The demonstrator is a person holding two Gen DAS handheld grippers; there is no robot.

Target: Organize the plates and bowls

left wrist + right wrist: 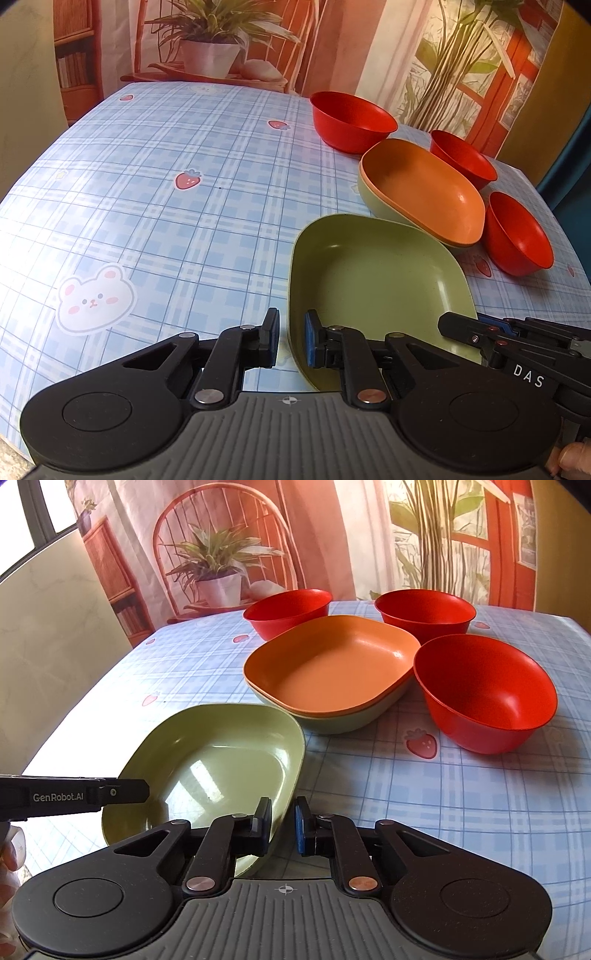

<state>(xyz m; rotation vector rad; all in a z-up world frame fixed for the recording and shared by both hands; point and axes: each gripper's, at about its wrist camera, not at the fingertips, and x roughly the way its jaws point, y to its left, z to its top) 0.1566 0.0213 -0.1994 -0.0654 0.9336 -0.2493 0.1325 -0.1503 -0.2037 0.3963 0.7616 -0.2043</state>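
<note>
Left wrist view: left gripper (291,338) clamps the near rim of the green plate (373,273) (this side of the orange plate (424,188)); right wrist view: right gripper (283,825) clamps that plate's (221,764) opposite rim, red bowls (487,694) beyond.

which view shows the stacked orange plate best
The right wrist view: the orange plate shows its whole inside and rim, nested on a green plate. The left wrist view shows the same orange plate more side-on and squeezed toward the picture's right side.
</note>
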